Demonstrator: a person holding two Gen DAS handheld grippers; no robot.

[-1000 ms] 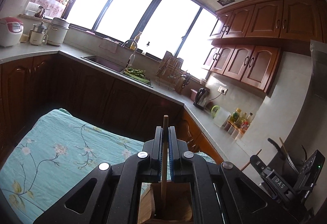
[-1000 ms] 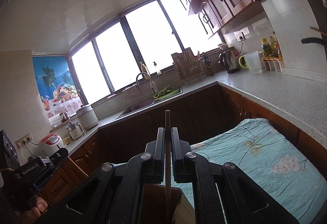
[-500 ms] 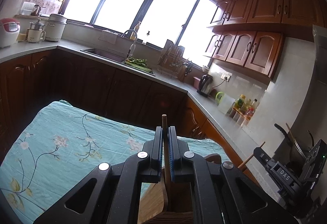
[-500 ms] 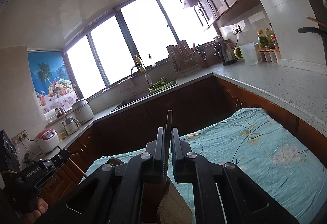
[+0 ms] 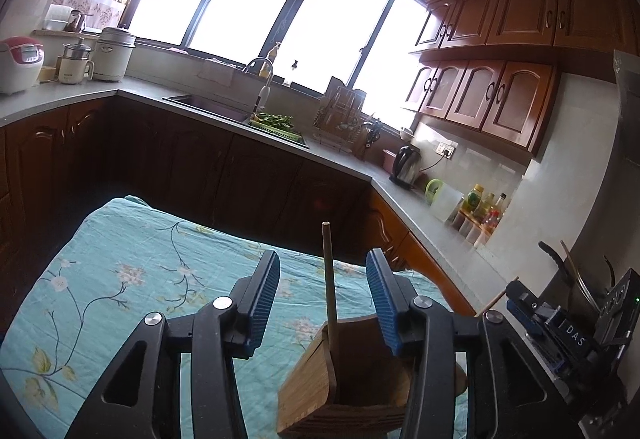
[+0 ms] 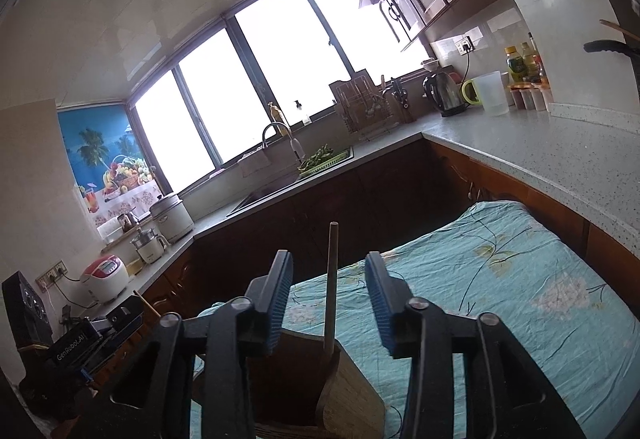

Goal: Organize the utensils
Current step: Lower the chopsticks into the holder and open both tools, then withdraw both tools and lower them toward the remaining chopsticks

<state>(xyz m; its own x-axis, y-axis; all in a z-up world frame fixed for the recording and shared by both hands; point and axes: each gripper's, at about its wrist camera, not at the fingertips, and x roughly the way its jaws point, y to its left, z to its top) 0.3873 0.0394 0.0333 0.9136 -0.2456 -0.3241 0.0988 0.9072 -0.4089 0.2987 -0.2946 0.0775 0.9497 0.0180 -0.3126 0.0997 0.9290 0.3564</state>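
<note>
A wooden utensil holder [image 5: 320, 387] stands on the teal flowered cloth [image 5: 120, 279], right under both grippers. In the left wrist view a thin wooden chopstick [image 5: 329, 279] stands upright in the holder, between the spread jaws of my left gripper [image 5: 323, 291], which is open and apart from the stick. In the right wrist view another wooden chopstick [image 6: 330, 287] stands in the holder [image 6: 352, 395] between the spread jaws of my right gripper [image 6: 328, 299], also open and not touching it.
Dark wooden cabinets and a grey counter [image 5: 420, 219] wrap round the table. A sink [image 5: 208, 105], dish rack [image 5: 340, 119], kettle [image 5: 406, 167] and bottles [image 5: 480, 207] sit on the counter. The other gripper shows at the right edge [image 5: 560, 327] and at the left edge [image 6: 84, 343].
Both grippers were shut on their chopsticks; now both have opened and let go. The chopsticks stand in the holder.
</note>
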